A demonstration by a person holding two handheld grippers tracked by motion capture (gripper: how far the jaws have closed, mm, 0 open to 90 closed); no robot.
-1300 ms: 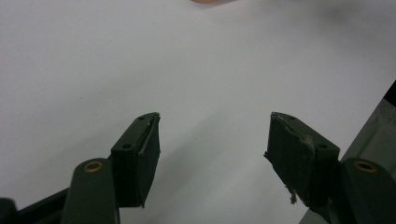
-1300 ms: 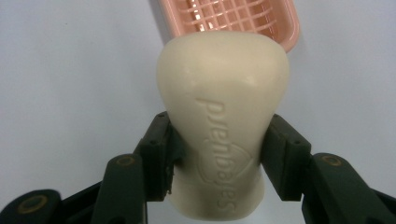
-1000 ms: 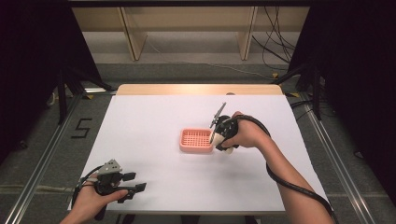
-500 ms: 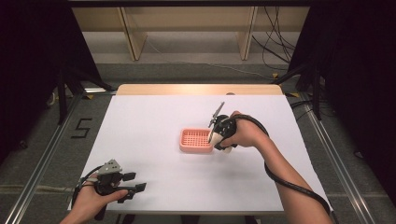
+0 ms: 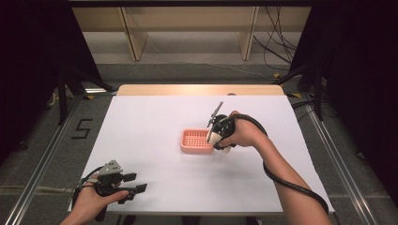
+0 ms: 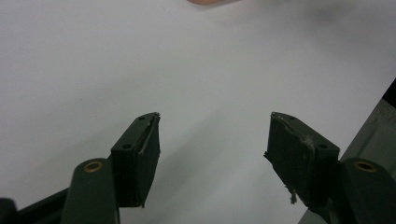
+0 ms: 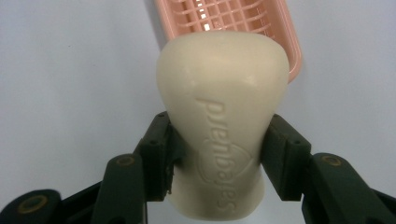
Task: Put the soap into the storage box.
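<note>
A cream bar of soap (image 7: 219, 116) with embossed lettering is clamped between the jaws of my right gripper (image 7: 215, 154), which is shut on it. Beyond the bar lies a pink slatted soap dish (image 7: 233, 21). From above, the right gripper (image 5: 217, 139) hovers at the right edge of the pink dish (image 5: 196, 141) near the middle of the white table, with the soap (image 5: 214, 138) showing pale under the hand. My left gripper (image 5: 133, 184) rests at the table's front left corner, open, and its pads (image 6: 144, 149) have only bare table between them.
The white table (image 5: 150, 122) has a wooden strip along its far edge. Wooden shelving stands behind it and cables lie on the floor at the back right. Metal rails run along both sides. The table's edge shows at the right of the left gripper view.
</note>
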